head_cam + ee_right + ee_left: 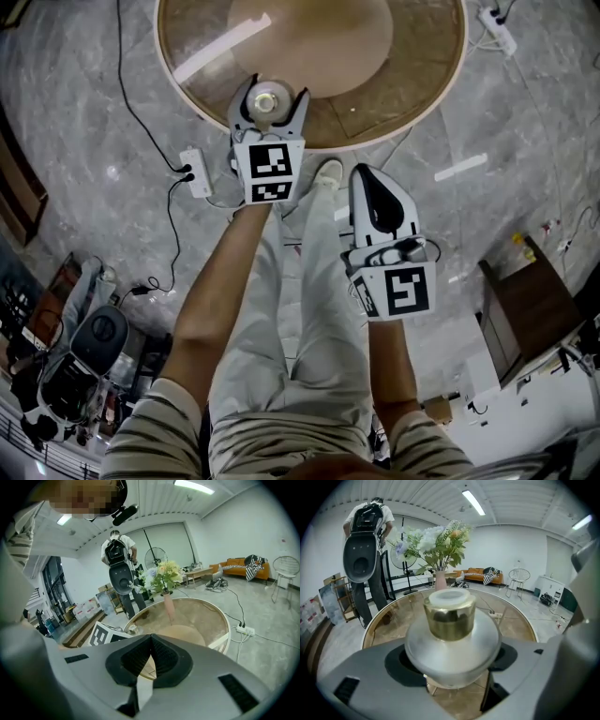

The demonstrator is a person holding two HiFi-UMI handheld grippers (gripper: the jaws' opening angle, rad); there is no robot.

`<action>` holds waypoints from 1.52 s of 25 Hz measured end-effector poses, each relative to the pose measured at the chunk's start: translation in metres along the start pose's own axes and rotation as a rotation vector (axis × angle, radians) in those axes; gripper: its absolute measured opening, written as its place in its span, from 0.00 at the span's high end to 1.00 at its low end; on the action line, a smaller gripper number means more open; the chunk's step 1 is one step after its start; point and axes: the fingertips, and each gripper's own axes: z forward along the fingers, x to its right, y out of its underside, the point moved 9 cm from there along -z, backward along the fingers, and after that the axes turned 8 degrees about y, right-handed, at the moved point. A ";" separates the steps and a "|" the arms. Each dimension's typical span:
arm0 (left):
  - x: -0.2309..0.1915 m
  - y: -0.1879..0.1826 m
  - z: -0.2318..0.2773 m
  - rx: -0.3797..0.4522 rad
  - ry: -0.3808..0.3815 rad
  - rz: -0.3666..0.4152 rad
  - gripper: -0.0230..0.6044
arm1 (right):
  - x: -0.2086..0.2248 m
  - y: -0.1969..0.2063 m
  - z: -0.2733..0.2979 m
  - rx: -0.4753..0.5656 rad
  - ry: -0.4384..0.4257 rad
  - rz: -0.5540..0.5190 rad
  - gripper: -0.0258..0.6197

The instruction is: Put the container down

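The container (268, 96) is a frosted glass jar with a gold collar and a white lid (451, 620). My left gripper (270, 105) is shut on it, one jaw on each side of its wide body (452, 665). It is held upright over the near rim of the round glass table (394, 103); whether it touches the glass I cannot tell. My right gripper (373, 180) hangs lower and nearer, over the floor beside the table, with its ridged pads (161, 656) pressed together and nothing between them.
A pink vase of flowers (440, 579) stands further in on the table (197, 616). A person with a backpack (365, 536) stands beyond the table. Power strips and cables (195, 172) lie on the floor. A brown cabinet (525, 309) stands right, bags and gear (84, 347) lower left.
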 end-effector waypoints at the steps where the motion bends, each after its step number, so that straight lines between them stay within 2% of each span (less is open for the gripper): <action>1: -0.001 0.000 0.003 -0.001 -0.001 0.007 0.43 | 0.001 0.000 0.001 0.000 0.000 -0.001 0.95; 10: -0.004 -0.003 0.018 -0.003 0.003 0.037 0.43 | 0.009 0.001 0.006 -0.025 0.030 -0.026 0.95; 18: -0.005 0.004 0.026 -0.017 -0.017 0.041 0.43 | 0.013 0.001 0.009 -0.042 0.021 -0.026 0.95; 29: -0.005 0.005 0.029 0.009 -0.018 0.015 0.43 | 0.011 0.003 0.007 -0.046 0.003 -0.028 0.95; 32: -0.005 0.004 0.027 0.024 -0.010 0.005 0.35 | 0.011 0.003 0.007 -0.041 0.003 -0.026 0.95; 38: -0.004 -0.002 0.023 0.022 -0.008 0.011 0.34 | 0.008 0.000 0.003 -0.029 0.003 -0.026 0.95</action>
